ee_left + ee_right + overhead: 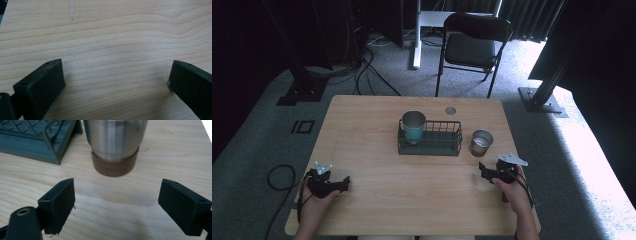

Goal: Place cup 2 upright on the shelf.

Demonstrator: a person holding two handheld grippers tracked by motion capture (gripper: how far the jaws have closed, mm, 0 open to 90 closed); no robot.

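A dark wire rack [430, 138] sits mid-table with a teal metal cup [413, 126] standing upright in its left end. Just right of the rack stands a steel cup with a brown base [480, 143], upright on the wood. My right gripper [484, 170] rests near the table's right front, open, a short way in front of that cup; in the right gripper view the steel cup [114, 145] rises straight ahead beyond the wide-apart jaws, with the rack [37, 140] to its left. My left gripper [345, 183] lies open at the left front, and its jaws span bare wood [115, 75].
A small round grommet [450, 110] is set in the tabletop [377, 165] behind the rack. Beyond the table stand a black folding chair [472, 47], a white post, cables on the carpet and dark curtains. A metal stand foot [542, 100] sits at the right rear.
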